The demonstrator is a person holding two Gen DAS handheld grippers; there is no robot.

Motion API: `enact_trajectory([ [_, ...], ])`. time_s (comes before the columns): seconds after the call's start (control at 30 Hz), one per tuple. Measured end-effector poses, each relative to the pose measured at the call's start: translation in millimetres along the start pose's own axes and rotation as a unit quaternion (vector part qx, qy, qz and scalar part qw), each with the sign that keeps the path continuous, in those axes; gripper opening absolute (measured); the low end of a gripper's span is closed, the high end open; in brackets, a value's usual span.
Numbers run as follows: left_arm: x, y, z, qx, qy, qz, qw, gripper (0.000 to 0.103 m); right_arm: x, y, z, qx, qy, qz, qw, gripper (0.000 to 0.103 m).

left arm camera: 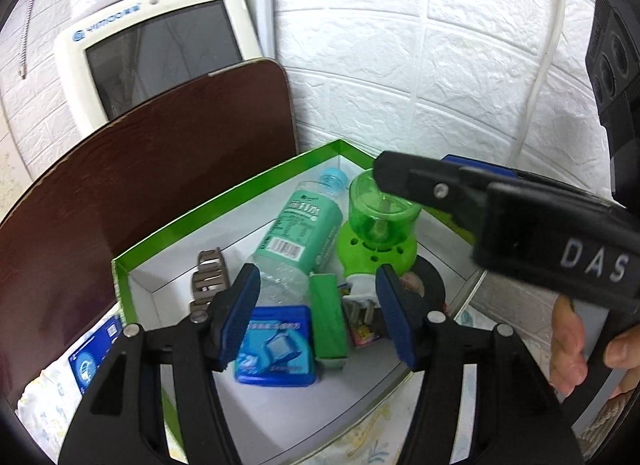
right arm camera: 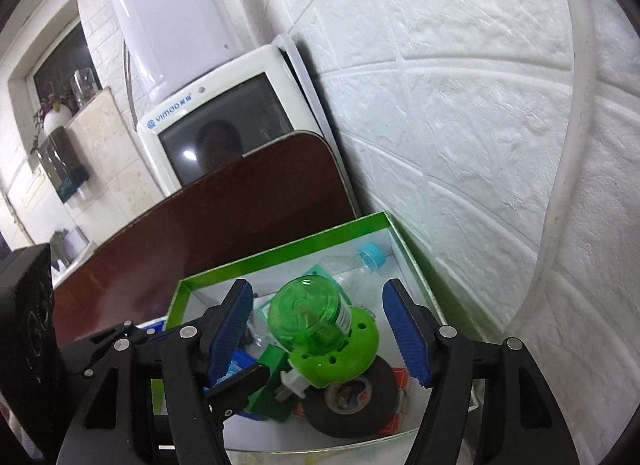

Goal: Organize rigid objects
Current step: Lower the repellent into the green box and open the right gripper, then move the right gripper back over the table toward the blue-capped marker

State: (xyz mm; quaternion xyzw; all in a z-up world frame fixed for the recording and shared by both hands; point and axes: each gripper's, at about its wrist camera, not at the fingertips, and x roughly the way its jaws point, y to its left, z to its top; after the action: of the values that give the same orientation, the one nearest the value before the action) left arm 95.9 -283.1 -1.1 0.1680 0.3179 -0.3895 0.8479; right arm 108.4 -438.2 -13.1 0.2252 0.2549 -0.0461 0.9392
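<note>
Both jaws stand spread, gripping nothing. Your right gripper (right arm camera: 326, 335) straddles the green vaporizer (right arm camera: 328, 337), lying in the box (right arm camera: 280, 251) at 12 o'clock. Risk: closing off-centre rolls it onto the tape roll (right arm camera: 352, 401).

Green-rimmed box (left arm camera: 224, 201) holding water bottle (left arm camera: 296, 237), green vaporizer (left arm camera: 376, 225), blue tin (left arm camera: 276, 345), black tape (left arm camera: 432, 285)

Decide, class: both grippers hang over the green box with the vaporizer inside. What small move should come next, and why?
Probably lift the right gripper clear. Its fingers stand apart on either side of the vaporizer without touching it, and it lies in the box on the tape beside the bottle. The left gripper is open and empty.
</note>
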Motion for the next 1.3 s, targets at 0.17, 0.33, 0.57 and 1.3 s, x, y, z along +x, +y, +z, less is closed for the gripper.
enact_trajectory([
  [0.17,-19,20,-8,-0.019,-0.008,0.027,0.9994,0.062,-6,21,2,-0.014,-0.008,0.011,1.000,0.069],
  [0.33,-40,53,-23,-0.053,-0.017,0.060,0.9966,0.065,-9,45,1,-0.033,-0.009,0.020,0.999,0.069],
  [0.57,-69,96,-46,-0.099,-0.022,0.110,0.9888,0.067,-1,98,-7,-0.076,0.016,0.078,0.994,0.069],
  [1.3,-101,230,-140,-0.213,0.012,0.203,0.9557,0.081,99,236,-72,-0.116,0.180,0.098,0.972,0.069],
])
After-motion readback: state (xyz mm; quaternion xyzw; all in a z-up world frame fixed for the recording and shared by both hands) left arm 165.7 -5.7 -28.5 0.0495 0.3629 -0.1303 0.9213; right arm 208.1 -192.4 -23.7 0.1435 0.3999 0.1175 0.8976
